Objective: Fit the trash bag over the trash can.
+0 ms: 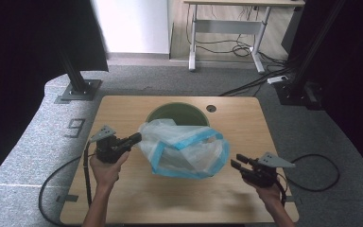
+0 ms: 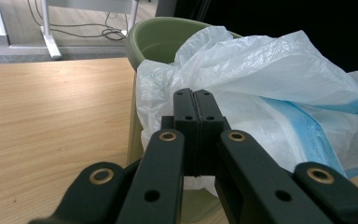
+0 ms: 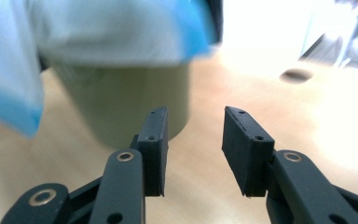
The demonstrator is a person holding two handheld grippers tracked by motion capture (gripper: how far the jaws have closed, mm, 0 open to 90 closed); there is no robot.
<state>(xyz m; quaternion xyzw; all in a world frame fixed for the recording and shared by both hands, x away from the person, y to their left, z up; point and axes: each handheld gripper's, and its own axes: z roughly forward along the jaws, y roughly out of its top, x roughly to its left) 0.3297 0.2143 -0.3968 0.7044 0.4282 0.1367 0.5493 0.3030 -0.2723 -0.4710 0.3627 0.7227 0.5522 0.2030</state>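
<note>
Work in hand: fitting a white plastic bag (image 1: 184, 149) with a blue edge over the rim of a green bin (image 1: 177, 113) on the wooden surface (image 1: 123, 189).
Bag: draped across the near side of the bin's mouth, bunched and sagging toward the person; the far rim is bare.
Left gripper (image 1: 134, 138): fingers (image 2: 186, 116) closed, pinching a fold of the bag at its left edge.
Right gripper (image 1: 236, 161): fingers (image 3: 244, 149) apart with nothing between them, just beside the bag's right edge, not touching it.
Risk 1: with only 1 pinch holding, the loose right side could slide off the rim.
Risk 2: a hard pull by the left gripper may tear the thin film or drag the light bin.
</note>
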